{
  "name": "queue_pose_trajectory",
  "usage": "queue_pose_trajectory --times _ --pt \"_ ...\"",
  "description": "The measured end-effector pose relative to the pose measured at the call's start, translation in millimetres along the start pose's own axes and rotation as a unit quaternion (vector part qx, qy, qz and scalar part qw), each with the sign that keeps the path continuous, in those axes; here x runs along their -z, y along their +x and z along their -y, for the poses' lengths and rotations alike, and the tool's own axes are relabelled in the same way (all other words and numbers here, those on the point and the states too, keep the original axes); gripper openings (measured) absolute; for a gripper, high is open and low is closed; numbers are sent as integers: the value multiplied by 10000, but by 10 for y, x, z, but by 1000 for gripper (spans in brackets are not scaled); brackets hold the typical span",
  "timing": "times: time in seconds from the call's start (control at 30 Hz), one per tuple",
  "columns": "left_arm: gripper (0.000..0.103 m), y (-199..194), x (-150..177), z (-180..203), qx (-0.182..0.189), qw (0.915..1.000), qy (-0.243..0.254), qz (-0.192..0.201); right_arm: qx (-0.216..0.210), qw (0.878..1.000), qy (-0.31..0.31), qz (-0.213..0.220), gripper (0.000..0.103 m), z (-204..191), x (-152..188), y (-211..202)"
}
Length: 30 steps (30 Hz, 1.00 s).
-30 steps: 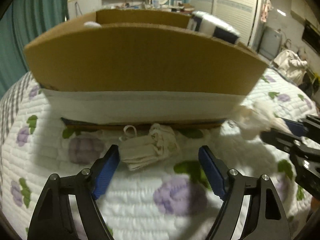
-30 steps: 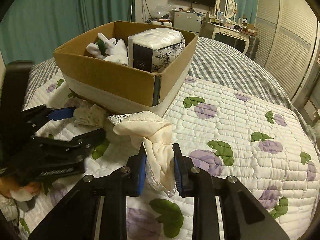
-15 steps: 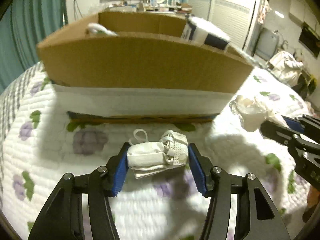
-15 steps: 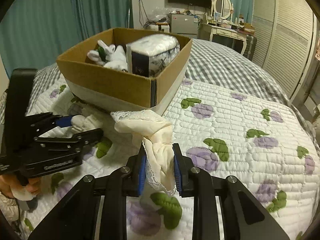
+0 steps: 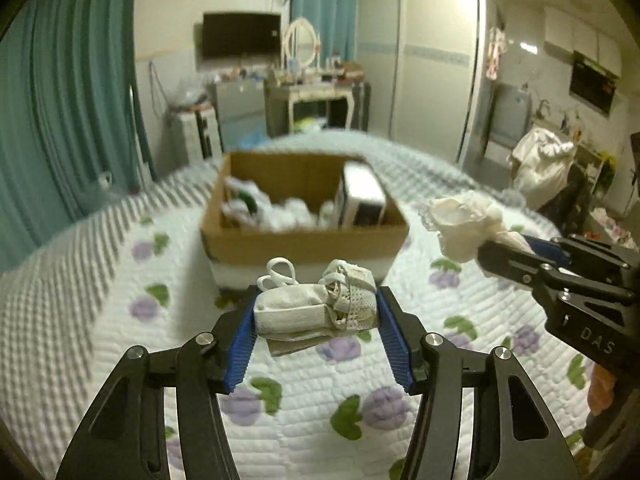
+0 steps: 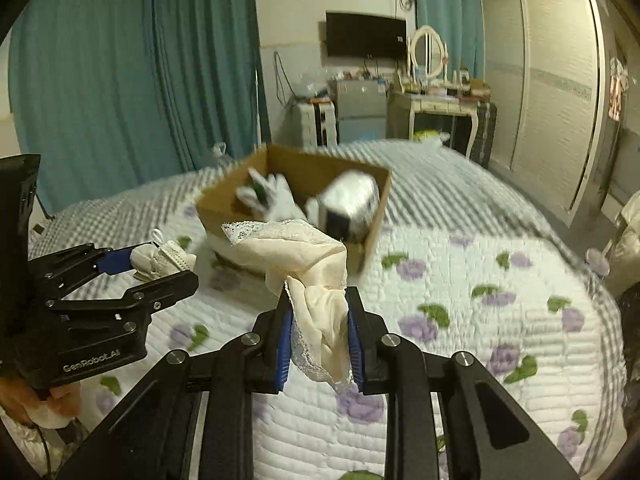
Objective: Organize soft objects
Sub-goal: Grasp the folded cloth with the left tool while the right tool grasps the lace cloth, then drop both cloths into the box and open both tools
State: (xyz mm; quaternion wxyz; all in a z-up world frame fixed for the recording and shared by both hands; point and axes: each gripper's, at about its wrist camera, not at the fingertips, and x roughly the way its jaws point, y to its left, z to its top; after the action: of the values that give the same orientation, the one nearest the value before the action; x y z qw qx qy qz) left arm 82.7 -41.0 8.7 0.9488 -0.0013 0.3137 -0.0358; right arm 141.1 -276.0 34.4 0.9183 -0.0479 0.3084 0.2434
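Folded cloth (image 5: 316, 312) and lace garment (image 6: 308, 264) pinched aloft, fingers angled downward.

The left gripper (image 5: 316, 316) is lifted above the bed, its blue pads (image 5: 240, 344) pressed on a folded bundle (image 5: 316, 312). The right gripper (image 6: 320, 332) is beside it, also lifted, jaws closed tight on a cream cloth (image 6: 308, 264).

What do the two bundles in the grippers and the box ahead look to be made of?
Folded bundle in the left gripper: soft off-white knit, likely cotton; perforated mesh panel, elastic loops.
Cream garment in the right gripper: thin, slightly glossy fabric, perhaps satin; limp drape, lace trim.
Box: matte brown cardboard, with a white band low down.
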Motion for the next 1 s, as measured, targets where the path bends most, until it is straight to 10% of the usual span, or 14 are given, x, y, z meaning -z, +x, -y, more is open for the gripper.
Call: queue_pose_trajectory --times 0.6,1.0 --pt "56 673 -937 -413 -358 9966 92 743 -96 9948 -379 940 23 -281 -1514 362" --pt "55 1728 -1004 -439 -320 9992 126 226 -13 9996 -63 288 23 92 -1420 1592"
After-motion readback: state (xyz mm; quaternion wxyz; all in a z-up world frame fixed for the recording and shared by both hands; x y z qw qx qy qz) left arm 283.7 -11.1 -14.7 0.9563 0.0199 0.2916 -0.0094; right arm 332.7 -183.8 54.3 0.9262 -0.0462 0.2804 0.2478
